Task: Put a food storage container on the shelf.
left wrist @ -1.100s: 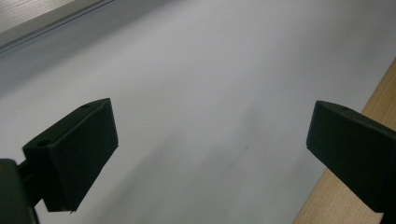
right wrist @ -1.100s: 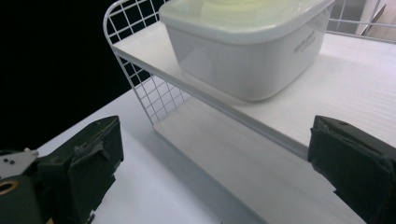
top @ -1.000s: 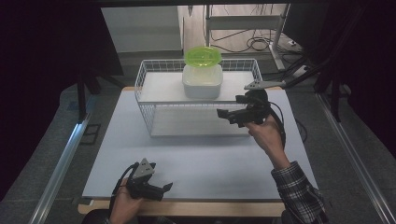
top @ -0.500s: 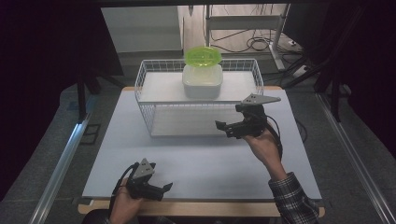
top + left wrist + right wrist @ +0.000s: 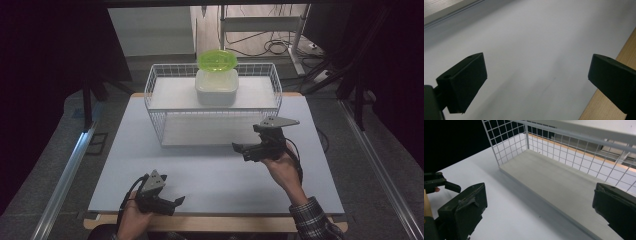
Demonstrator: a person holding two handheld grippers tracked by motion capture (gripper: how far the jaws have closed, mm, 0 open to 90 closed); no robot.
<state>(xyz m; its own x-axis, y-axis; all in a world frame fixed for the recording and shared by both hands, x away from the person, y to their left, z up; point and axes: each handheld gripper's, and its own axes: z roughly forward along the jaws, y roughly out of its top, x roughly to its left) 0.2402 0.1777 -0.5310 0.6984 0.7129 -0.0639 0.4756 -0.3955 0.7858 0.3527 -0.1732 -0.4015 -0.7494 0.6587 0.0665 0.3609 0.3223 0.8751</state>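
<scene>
A white wire rack (image 5: 156,95) stands at the back of the white tabletop (image 5: 210,175). On its upper shelf sits a white container (image 5: 216,87) with a green lid (image 5: 217,60) resting on top. My right gripper (image 5: 242,151) hovers open just in front of the rack's right end, jaws pointing left. In the right gripper view its jaws (image 5: 539,202) stand wide apart facing the rack's bare lower shelf (image 5: 559,185). My left gripper (image 5: 177,204) rests open near the table's front edge. The left gripper view has its jaws (image 5: 536,72) spread over bare tabletop.
The table's wooden front edge (image 5: 225,222) runs under the left hand, and it also crosses the corner of the left gripper view (image 5: 614,97). Metal rails (image 5: 65,175) flank the table on both sides. Cables and a stand (image 5: 280,45) lie on the floor behind.
My right gripper has drawn back from the rack's right side toward the person and lower over the table. The left gripper has stayed put.
</scene>
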